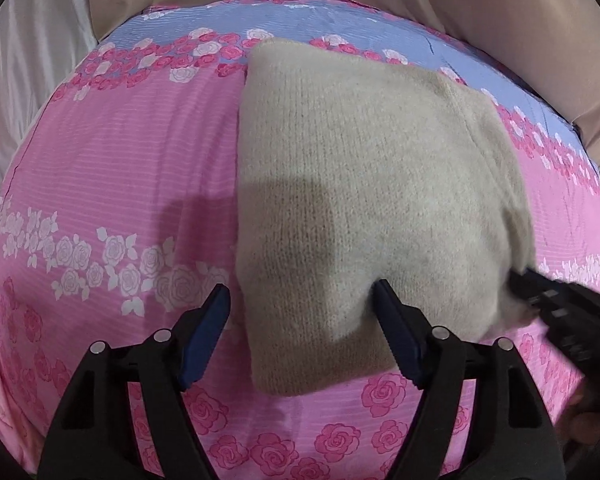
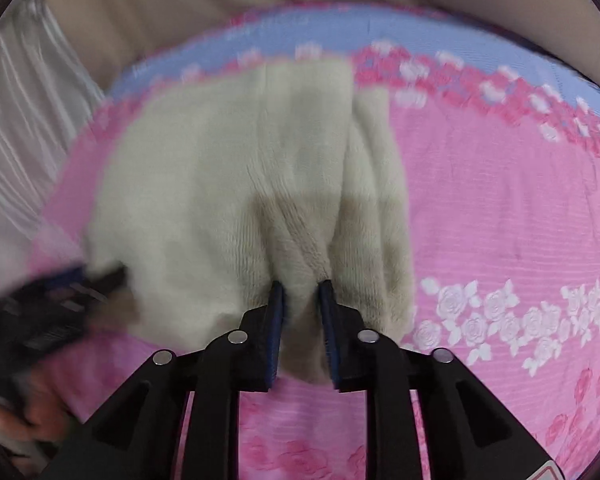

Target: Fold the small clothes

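Observation:
A cream knitted garment lies folded on a pink rose-print sheet. My left gripper is open, its jaws wide apart over the garment's near left corner, one fingertip on the knit. My right gripper is shut on a bunched fold of the garment at its near edge and lifts it slightly. The right gripper also shows at the right edge of the left wrist view. The left gripper appears blurred at the left of the right wrist view.
The sheet has a blue band with roses along its far edge. Beige cloth lies beyond it and white satin fabric at the far left. A hand shows at the lower left of the right wrist view.

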Demonstrator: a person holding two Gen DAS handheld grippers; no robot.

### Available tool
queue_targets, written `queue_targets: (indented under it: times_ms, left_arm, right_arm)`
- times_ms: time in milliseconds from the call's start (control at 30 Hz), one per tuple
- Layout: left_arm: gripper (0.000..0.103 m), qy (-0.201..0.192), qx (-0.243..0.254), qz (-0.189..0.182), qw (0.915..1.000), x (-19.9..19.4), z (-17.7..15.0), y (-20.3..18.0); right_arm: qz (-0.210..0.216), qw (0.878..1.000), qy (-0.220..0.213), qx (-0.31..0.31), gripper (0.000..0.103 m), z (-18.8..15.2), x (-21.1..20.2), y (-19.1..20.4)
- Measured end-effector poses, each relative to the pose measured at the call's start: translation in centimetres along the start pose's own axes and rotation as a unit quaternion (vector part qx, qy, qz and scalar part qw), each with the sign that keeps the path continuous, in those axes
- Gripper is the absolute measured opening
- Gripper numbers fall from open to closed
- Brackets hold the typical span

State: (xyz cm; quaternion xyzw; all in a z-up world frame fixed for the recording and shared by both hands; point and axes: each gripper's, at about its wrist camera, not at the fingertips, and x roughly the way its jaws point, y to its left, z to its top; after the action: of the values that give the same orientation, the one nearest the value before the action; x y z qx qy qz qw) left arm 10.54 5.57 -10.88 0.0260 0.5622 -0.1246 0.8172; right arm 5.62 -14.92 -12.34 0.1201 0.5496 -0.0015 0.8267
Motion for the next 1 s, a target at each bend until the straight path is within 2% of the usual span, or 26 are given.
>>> queue_targets:
  times_ms: [133, 233, 267, 333, 400, 433, 533, 667, 1000]
  left_arm:
    - [0.072, -0.004, 0.002, 0.001, 1.0000, -0.4, 0.0, 0.0]
    - [0.074, -0.020, 0.004, 0.006, 0.9998, -1.7, -0.1, 0.0]
    - [0.079, -0.030, 0.006, 0.012, 0.9994, -2.3, -0.3, -0.1]
    - [0.091, -0.058, 0.008, 0.017, 0.9982, -3.7, -0.7, -0.1]
    - [0.094, -0.090, 0.008, 0.015, 0.9958, -5.1, -1.2, -0.3]
    - [0.096, -0.103, 0.011, 0.021, 0.9945, -5.7, -1.4, -0.5]
    - [0.096, -0.133, 0.020, 0.036, 0.9903, -7.1, -1.9, -1.3]
    - [0.096, -0.171, 0.024, 0.054, 0.9835, -8.5, -2.8, -2.2]
    - [0.096, -0.184, 0.032, 0.072, 0.9798, -9.5, -4.1, -3.5]
  right_arm:
    - [0.016, 0.999, -0.002, 0.035, 0.023, 0.6, -2.1, -0.3]
    - [0.021, 0.998, -0.047, 0.039, 0.025, 0.2, -5.4, 0.2]
    - [0.016, 0.997, -0.063, 0.038, 0.029, 0.0, -6.4, 0.4]
    - [-0.004, 0.994, -0.104, 0.043, 0.067, -0.9, -8.6, 1.0]
    - [-0.028, 0.988, -0.145, 0.052, 0.083, -1.8, -10.1, 1.6]
    - [-0.048, 0.984, -0.164, 0.059, 0.086, -2.4, -10.7, 2.0]
    - [-0.073, 0.976, -0.194, 0.061, 0.086, -3.5, -11.3, 3.0]
    - [-0.067, 0.981, -0.176, 0.048, 0.086, -4.1, -10.9, 3.5]
    - [-0.052, 0.983, -0.169, 0.049, 0.086, -5.1, -11.1, 3.4]
